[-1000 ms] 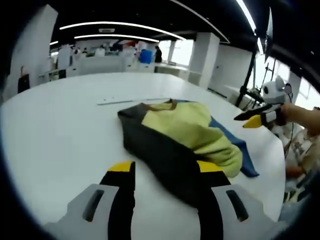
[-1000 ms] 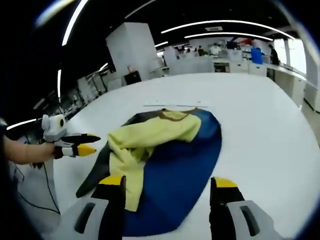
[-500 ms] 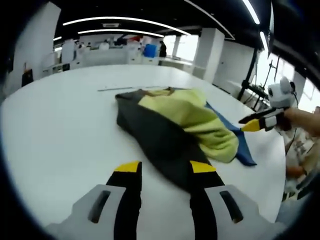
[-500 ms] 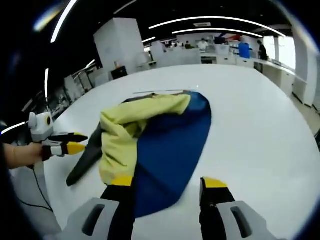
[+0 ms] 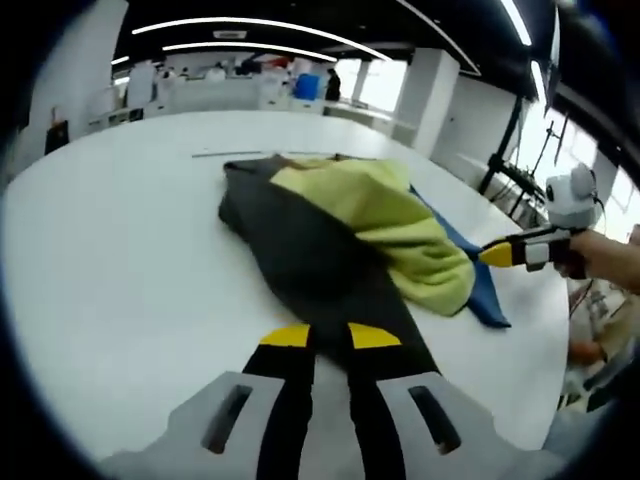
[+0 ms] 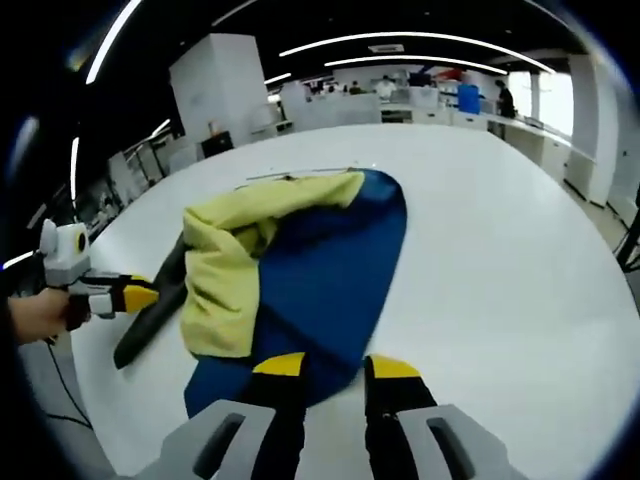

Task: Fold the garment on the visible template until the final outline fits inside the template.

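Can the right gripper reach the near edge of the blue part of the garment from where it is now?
Probably yes. The right gripper sits right at the blue part of the garment's near edge, jaws almost closed, and nothing lies between them on the white table.

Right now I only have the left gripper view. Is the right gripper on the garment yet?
Observer: Yes. In the right gripper view, the right gripper has its jaws drawn together on the garment at its blue edge.
Operator: How much blue is there? I see a strip.
Observer: A broad blue panel runs from that gripper to the far end. The yellow part covers only its left side.
Operator: And my left gripper from that side?
Observer: The left gripper looks shut, with its tip at the dark sleeve.
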